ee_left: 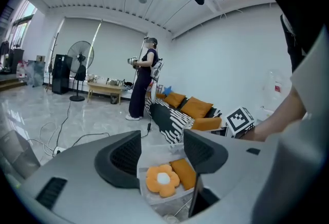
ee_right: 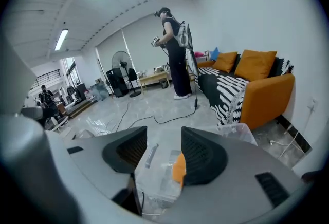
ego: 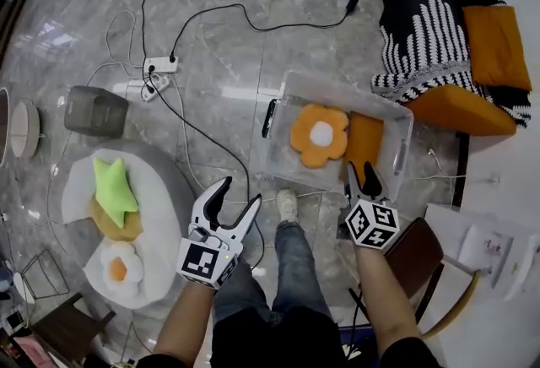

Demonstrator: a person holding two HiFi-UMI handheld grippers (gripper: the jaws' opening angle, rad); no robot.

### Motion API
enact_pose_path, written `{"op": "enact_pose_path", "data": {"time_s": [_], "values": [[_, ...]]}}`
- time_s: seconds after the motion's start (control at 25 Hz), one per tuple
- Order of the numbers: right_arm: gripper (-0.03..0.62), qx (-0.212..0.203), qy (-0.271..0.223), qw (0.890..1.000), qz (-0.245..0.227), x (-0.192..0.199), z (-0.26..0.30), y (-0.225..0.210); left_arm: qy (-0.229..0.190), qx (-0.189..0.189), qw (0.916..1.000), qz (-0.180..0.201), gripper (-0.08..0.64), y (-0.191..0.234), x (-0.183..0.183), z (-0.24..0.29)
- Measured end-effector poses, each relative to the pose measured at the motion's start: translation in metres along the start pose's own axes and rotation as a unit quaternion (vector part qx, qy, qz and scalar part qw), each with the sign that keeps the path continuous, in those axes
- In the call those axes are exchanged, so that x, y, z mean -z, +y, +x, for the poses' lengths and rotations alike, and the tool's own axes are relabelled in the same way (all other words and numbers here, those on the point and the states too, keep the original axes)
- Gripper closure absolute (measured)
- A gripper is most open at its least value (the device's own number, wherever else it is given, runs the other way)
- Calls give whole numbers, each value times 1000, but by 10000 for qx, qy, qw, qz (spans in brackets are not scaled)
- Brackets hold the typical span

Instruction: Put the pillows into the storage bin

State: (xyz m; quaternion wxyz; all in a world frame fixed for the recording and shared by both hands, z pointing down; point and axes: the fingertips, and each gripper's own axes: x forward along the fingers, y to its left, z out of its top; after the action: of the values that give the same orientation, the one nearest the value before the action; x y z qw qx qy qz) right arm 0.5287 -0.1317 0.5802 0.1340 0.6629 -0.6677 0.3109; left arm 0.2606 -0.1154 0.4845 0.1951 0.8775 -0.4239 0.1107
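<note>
A clear storage bin point(ego: 336, 93) stands on the floor ahead of me. Inside it lie an orange flower pillow point(ego: 320, 135) and a plain orange pillow point(ego: 365, 145). My left gripper point(ego: 240, 192) hangs open and empty near the bin's front left corner. My right gripper point(ego: 359, 170) is open and empty just before the bin's front wall. In the left gripper view the flower pillow point(ee_left: 163, 179) shows in the gap between the jaws. At left, a green star pillow point(ego: 114, 192) and a fried-egg pillow point(ego: 121, 267) lie on a white cushion point(ego: 160, 197).
A power strip point(ego: 160, 65) and cables run across the marble floor. A grey box point(ego: 95, 110) sits at left. An orange and striped sofa point(ego: 456, 20) is behind the bin. A wooden chair point(ego: 419, 252) stands at my right. A person point(ee_left: 141, 81) stands far off.
</note>
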Motion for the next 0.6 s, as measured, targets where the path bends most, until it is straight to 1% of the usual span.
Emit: {"op": "enact_pose_path", "data": {"time_s": [0.08,0.2,0.28,0.4,0.44,0.52,0.6], "values": [[369,-77,-186,9997,-137,-20,-18,13,-99,-70,9999,103,311,1,-19,-15],[382,-239,-499,9964,-636,-49,-47,44,-307,-143,9993,181,399,6,-48,-37],[405,-408,-701,9932,-837,-66,-65,72,-429,-142,9987,228,416,9,-65,-56],[436,-700,-936,9889,-922,-87,-94,114,-569,-226,9978,273,451,16,-88,-94],[440,-802,-1004,9872,-940,-93,-103,128,-622,-276,9973,277,478,18,-95,-108],[448,-1033,-1132,9833,-982,-104,-120,155,-761,-424,9959,260,508,24,-110,-139],[456,-1315,-1277,9767,-1115,-112,-138,189,-931,-644,9932,286,537,32,-126,-175]]}}
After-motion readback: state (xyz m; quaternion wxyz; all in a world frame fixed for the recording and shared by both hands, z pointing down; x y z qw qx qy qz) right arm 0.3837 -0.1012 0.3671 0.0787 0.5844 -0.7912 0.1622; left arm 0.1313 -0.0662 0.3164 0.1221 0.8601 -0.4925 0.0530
